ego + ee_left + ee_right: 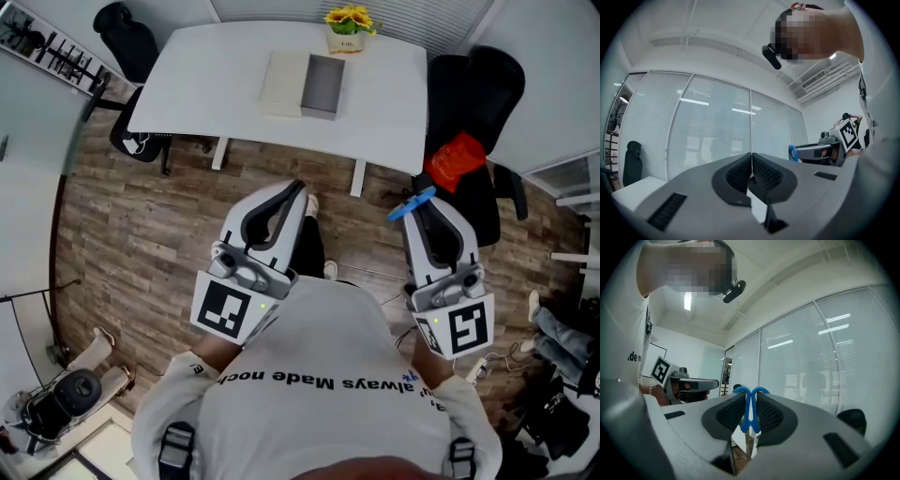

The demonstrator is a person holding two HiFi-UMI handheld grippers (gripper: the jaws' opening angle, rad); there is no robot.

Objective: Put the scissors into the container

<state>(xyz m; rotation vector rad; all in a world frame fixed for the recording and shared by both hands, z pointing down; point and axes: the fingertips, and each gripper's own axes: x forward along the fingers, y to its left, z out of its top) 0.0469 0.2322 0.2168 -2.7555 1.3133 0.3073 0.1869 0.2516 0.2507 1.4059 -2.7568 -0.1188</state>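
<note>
My right gripper (419,202) is shut on blue-handled scissors (411,205), held up over the wooden floor short of the white table (216,75). In the right gripper view the scissors (750,411) stand between the jaw pads of that gripper (750,413), handles up and blades down. The grey open container (323,84) lies on the table beside its pale lid (284,82). My left gripper (298,187) is shut with nothing in it; in the left gripper view its pads meet at the gripper's tip (751,169).
A pot of yellow flowers (348,28) stands at the table's far edge. Black office chairs (469,131) flank the table, the right one bearing a red bag (456,159). Both gripper views point upward at glass walls and ceiling.
</note>
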